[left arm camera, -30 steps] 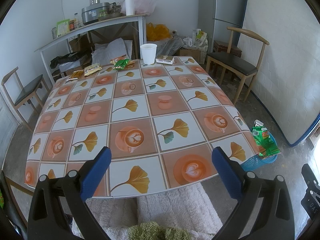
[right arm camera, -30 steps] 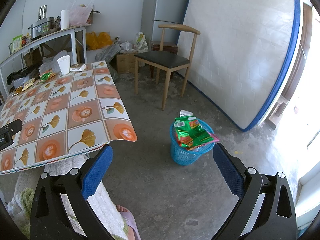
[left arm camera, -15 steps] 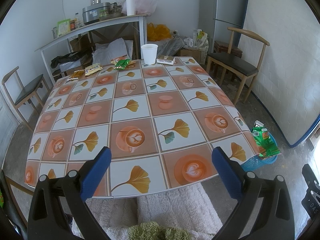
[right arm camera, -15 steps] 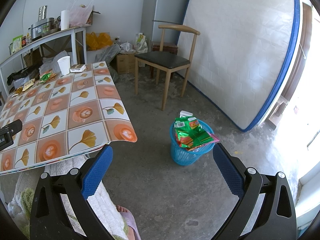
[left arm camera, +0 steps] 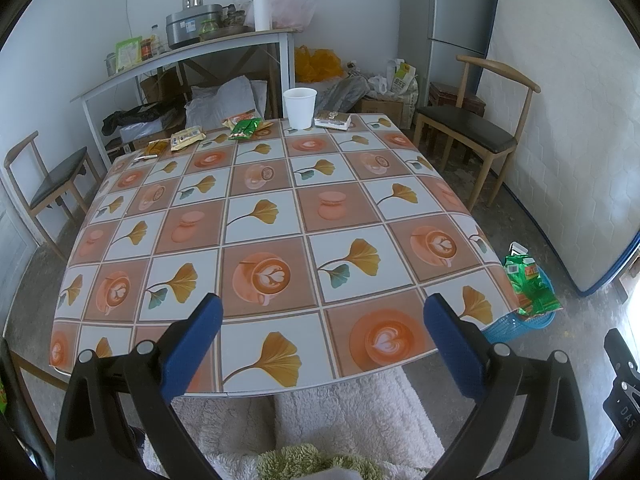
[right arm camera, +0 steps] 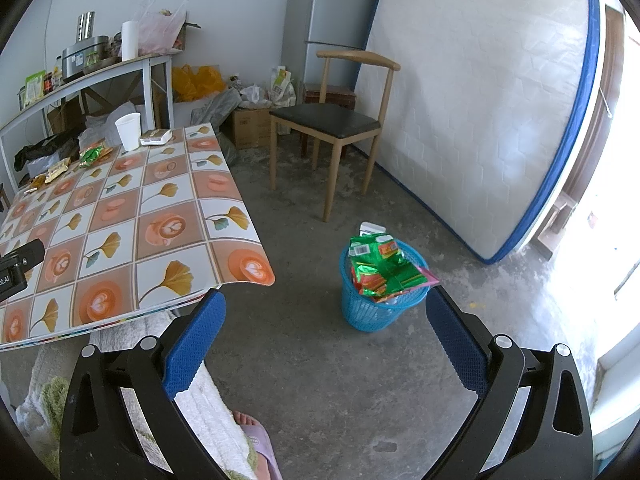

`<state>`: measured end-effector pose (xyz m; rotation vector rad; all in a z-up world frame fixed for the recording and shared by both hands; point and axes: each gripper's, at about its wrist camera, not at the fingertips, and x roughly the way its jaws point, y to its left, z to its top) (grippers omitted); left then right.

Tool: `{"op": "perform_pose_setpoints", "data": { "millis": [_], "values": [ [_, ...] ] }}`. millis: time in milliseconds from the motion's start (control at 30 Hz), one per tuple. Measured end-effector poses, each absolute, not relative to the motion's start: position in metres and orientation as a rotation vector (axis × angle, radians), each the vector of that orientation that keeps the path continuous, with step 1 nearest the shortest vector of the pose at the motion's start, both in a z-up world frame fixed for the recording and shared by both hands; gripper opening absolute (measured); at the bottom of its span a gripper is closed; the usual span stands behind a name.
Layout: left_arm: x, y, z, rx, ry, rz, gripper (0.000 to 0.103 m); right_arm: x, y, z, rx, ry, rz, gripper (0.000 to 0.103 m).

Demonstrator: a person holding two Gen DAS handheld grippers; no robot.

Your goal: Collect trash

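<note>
We cannot read the labels on the small wrappers (left arm camera: 188, 138) beyond the white cup (left arm camera: 299, 108). The table (left arm camera: 256, 248) hides most of the blue basket (left arm camera: 520, 322) in the left wrist view. Below the table, the foot (right arm camera: 256, 446) is cut off.

Right gripper (right arm camera: 322, 322) spread wide, empty, above bare concrete floor (right arm camera: 360, 380). Ahead, blue mesh wastebasket (right arm camera: 370, 308) stuffed with green and red wrappers (right arm camera: 380, 268). Left, patterned table (right arm camera: 120, 224) bearing white paper cup (right arm camera: 129, 131) and snack packets (right arm camera: 91, 156) along far edge.
</note>
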<state>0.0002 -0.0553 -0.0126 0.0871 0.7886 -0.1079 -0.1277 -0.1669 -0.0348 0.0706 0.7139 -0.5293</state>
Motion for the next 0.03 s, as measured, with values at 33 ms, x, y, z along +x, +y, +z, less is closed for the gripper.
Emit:
{"op": "perform_pose_setpoints", "data": {
  "millis": [33],
  "values": [
    [0.0, -0.0545, -0.0128, 0.087, 0.788, -0.108, 0.098, -0.1274, -0.1668, -0.0346, 0.07, 0.713, -0.529, 0.096]
  ]
}}
